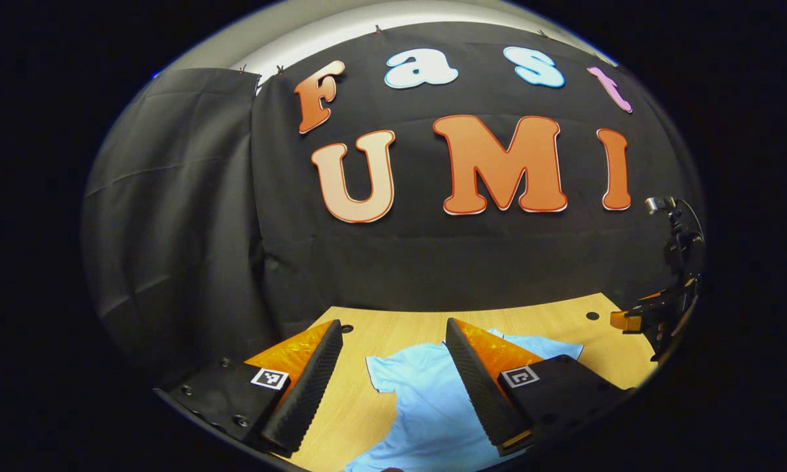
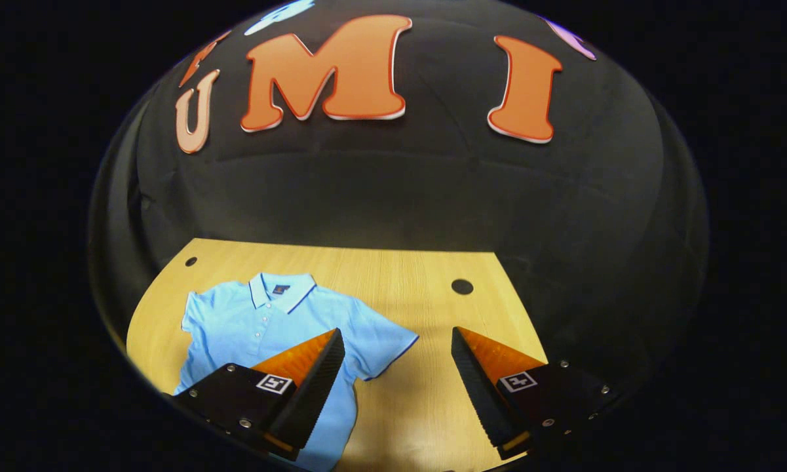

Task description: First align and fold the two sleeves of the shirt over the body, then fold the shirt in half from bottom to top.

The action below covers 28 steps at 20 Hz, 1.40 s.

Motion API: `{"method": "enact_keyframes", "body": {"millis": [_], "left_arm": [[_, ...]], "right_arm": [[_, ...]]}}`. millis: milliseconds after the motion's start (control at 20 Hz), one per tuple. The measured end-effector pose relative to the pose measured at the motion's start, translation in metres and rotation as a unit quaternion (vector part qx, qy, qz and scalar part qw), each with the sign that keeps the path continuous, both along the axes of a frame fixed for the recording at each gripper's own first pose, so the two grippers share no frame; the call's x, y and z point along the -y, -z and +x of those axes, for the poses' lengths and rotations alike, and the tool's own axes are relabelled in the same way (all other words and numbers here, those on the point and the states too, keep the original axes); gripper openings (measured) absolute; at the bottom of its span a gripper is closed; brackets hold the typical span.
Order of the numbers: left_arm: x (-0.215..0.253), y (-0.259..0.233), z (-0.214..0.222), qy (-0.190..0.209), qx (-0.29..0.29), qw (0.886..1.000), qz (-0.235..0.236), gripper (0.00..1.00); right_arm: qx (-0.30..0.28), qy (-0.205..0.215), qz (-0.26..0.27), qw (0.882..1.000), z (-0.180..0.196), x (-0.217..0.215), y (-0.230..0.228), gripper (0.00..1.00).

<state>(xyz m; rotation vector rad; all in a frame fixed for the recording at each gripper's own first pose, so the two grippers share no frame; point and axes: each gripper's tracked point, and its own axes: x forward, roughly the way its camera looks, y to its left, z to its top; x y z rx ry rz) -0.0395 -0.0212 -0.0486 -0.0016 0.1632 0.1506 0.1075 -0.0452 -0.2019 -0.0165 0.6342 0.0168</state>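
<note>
A light blue polo shirt [image 2: 262, 321] lies flat on the wooden table [image 2: 400, 275], collar toward the booth wall, both short sleeves spread out. In the right gripper view its right sleeve [image 2: 383, 347] lies between my fingers, and the right gripper [image 2: 396, 341] hovers open above it. In the left gripper view the shirt [image 1: 426, 400] spreads under the left gripper [image 1: 393, 331], which is open above the shirt's left sleeve [image 1: 383, 373]. The other gripper [image 1: 655, 314] shows at the far right of that view, above the table's edge.
The table [image 1: 550, 321] has round cable holes: one [image 2: 462, 286] at the back right and one [image 2: 191, 261] at the back left. The black booth wall stands right behind the table's far edge. Bare wood lies to the right of the shirt.
</note>
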Motion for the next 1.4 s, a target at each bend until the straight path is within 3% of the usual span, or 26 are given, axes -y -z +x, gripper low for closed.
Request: {"method": "enact_keyframes", "body": {"millis": [450, 800, 850, 900, 1100, 1150, 1200, 1400], "left_arm": [[-0.006, 0.012, -0.013, -0.031, -0.027, 0.999, 0.016, 1.00], [-0.026, 0.025, -0.026, -0.066, -0.045, 0.997, 0.009, 1.00], [-0.026, 0.027, -0.025, -0.067, -0.049, 0.997, 0.005, 1.00], [-0.026, 0.030, -0.024, -0.067, -0.052, 0.996, 0.000, 1.00], [-0.027, 0.043, -0.026, -0.074, -0.064, 0.995, -0.006, 1.00], [-0.030, 0.046, -0.027, -0.076, -0.065, 0.995, -0.006, 1.00], [-0.032, 0.046, -0.028, -0.080, -0.067, 0.995, -0.007, 1.00], [-0.042, 0.058, -0.028, -0.093, -0.078, 0.992, -0.020, 1.00]], "right_arm": [[-0.134, 0.021, 0.016, 0.991, 0.036, 0.001, 0.071, 0.94], [-0.206, 0.068, 0.053, 0.975, 0.061, 0.002, 0.109, 0.87], [-0.215, 0.074, 0.056, 0.972, 0.065, 0.000, 0.114, 0.80], [-0.223, 0.078, 0.063, 0.970, 0.067, -0.002, 0.118, 0.85], [-0.267, 0.102, 0.083, 0.955, 0.071, -0.008, 0.144, 0.81], [-0.278, 0.105, 0.083, 0.951, 0.072, -0.009, 0.150, 0.84], [-0.287, 0.108, 0.082, 0.948, 0.070, -0.008, 0.156, 0.78], [-0.315, 0.121, 0.074, 0.938, 0.069, -0.013, 0.177, 0.72]]}}
